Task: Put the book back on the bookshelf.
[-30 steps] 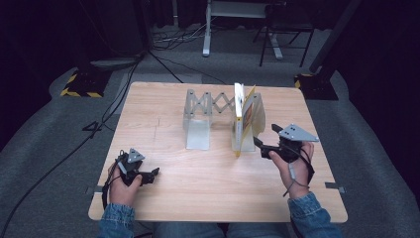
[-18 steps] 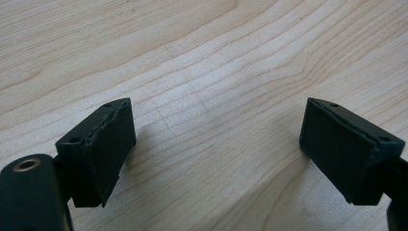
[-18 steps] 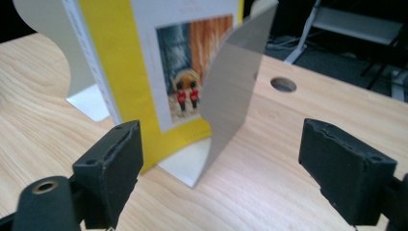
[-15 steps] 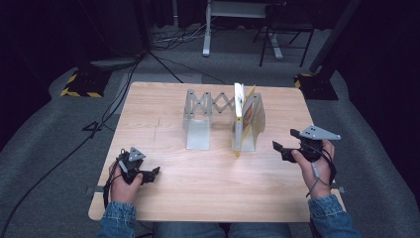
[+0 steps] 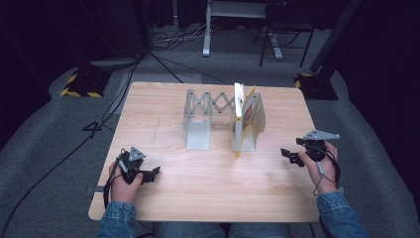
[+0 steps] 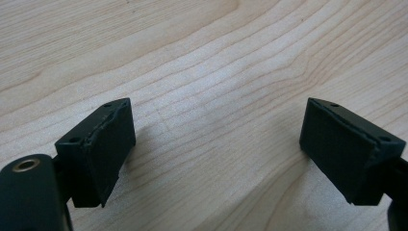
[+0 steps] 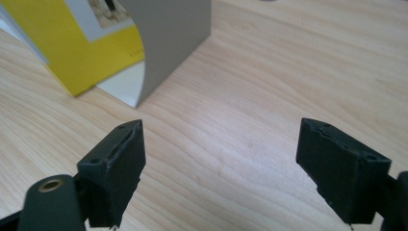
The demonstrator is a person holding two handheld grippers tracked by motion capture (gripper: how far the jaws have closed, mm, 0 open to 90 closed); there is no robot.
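Note:
A grey metal expanding bookend rack (image 5: 198, 116) stands mid-table with a yellow and white book (image 5: 242, 116) upright against its right end plate (image 5: 257, 124). My left gripper (image 5: 148, 174) rests low on the front left of the table, open, with bare wood between its jaws (image 6: 216, 144). My right gripper (image 5: 289, 156) is held at the right of the table, right of the book, open and holding nothing. In the right gripper view the open gripper (image 7: 219, 163) points toward the book (image 7: 72, 43) and the grey end plate (image 7: 168, 38) at upper left.
The wooden table (image 5: 208, 198) has bare surface in front of the rack. Beyond the far edge are cables (image 5: 168, 42), a stand's legs (image 5: 208, 47), and a yellow-and-black striped block (image 5: 77, 84) on the grey floor.
My right gripper has drawn back from the book, moving right and toward the table's right edge. The left gripper has stayed put.

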